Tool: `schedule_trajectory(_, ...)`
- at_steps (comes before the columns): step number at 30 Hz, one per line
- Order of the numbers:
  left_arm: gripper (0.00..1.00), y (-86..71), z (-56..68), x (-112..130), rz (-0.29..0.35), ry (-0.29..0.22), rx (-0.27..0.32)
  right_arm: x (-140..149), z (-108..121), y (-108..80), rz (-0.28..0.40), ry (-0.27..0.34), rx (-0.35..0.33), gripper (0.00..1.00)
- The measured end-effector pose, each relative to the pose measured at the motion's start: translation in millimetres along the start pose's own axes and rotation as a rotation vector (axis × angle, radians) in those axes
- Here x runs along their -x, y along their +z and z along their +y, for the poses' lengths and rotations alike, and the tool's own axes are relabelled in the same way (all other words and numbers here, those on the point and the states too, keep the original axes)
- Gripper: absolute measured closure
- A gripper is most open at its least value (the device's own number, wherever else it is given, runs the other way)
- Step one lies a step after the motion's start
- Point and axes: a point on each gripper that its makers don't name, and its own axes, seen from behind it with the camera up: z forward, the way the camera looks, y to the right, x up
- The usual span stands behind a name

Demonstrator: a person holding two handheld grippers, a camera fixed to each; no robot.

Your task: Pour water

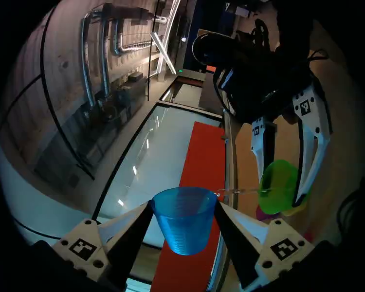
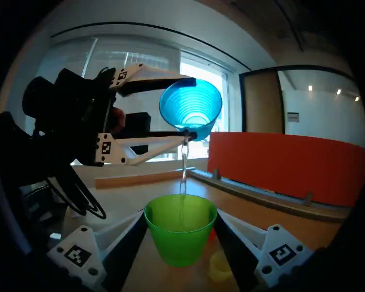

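L gripper [image 1: 184, 214]: both fingers press the sides of the blue cup [image 1: 185, 231], approx. centred at bottom of view. A thin water stream [image 1: 238, 191] runs from the cup's rim, RH side, to the green cup [image 1: 276, 181]. R gripper [image 1: 282, 194], farther off at upper right, clamps the green cup between its white fingers. Yellow item [image 1: 296, 210] just behind green cup; type cannot be told. Bkgd: red panel [image 1: 202, 155], window glass [image 1: 153, 151].

The blue cup [image 2: 191, 109], translucent and ribbed, is clamped in my left gripper [image 1: 184, 207] and tipped on its side, above the green cup [image 2: 181, 233]. A thin water stream [image 2: 184, 165] runs off its lower lip into the green cup, which is upright in my right gripper [image 2: 181, 214].
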Motion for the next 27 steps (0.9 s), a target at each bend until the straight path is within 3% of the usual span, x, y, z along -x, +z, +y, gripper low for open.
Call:
schedule_trajectory(20,0.12,4.1,5.7,-4.5,0.005,0.062,-0.001,1.6,3.4,-1.0,0.000,0.000,0.005,0.09)
schedule_trajectory(27,0.12,4.9,1.5,-4.1,0.006,0.083,-0.009,1.2,3.9,-0.2,0.000,-0.003,0.005,0.09)
